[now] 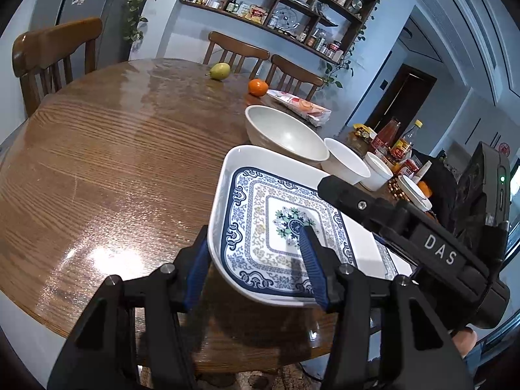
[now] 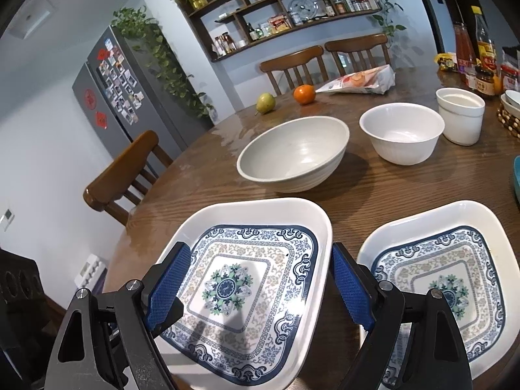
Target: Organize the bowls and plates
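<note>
We are looking at a square white plate with a blue patterned centre (image 2: 250, 289), sitting near the front edge of a round wooden table (image 1: 107, 169). A second plate (image 2: 455, 279) with the same pattern lies just beside it on our right, not touching it as far as we can tell. Our right gripper (image 2: 256, 286) has its blue-padded fingers (image 2: 169, 286) apart and straddles the first plate: one finger is over the plate's left rim, the other sits in the gap between the two plates, beside its right rim. Our left gripper (image 1: 256, 260) comes at the same plate from the left side, fingers apart too; one pad (image 1: 308, 256) is above the patterned face and the other lies outside the near rim, so the rim runs between them. We cannot tell whether any pad touches the plate. We judge both grippers about equally near; the plate is directly ahead of each. Behind the plates, from left to right, stand a large grey-white bowl (image 2: 292, 156), a smaller white bowl (image 2: 403, 136) and a white cup-like dish (image 2: 461, 113), each apart from the next. Farther back lie a green pear (image 2: 266, 102), an orange (image 2: 304, 93), a snack packet (image 2: 360, 81) and sauce bottles (image 2: 477, 48).
</note>
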`<state>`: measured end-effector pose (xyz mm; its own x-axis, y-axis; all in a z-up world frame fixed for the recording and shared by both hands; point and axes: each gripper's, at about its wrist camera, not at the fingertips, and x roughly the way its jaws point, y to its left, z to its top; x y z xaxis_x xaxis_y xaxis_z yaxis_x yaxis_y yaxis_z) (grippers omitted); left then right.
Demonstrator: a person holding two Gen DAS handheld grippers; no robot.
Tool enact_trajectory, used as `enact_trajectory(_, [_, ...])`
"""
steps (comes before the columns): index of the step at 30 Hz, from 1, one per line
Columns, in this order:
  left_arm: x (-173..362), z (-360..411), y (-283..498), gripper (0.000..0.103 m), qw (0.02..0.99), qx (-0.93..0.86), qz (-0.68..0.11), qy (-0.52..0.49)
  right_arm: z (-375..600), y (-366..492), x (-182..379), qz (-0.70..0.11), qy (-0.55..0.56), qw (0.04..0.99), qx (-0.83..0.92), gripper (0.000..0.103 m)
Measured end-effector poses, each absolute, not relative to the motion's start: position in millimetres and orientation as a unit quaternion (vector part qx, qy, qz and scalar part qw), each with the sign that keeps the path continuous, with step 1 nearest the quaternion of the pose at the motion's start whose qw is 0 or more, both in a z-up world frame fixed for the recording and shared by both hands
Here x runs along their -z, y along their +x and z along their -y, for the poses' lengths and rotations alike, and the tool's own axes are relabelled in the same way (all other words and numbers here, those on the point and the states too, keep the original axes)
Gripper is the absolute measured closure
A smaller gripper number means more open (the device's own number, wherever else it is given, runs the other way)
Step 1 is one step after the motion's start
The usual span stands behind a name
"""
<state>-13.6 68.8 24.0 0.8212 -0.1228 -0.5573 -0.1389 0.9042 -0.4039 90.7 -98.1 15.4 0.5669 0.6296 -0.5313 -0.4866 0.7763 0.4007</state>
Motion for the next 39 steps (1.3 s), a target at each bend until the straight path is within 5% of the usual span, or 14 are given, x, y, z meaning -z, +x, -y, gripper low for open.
enact_trajectory(39, [-21,41,33,0.051,0.912,0.104,-0.363,-0.160,204,111,-14,-0.328,0.150,0.905,-0.223,0.015])
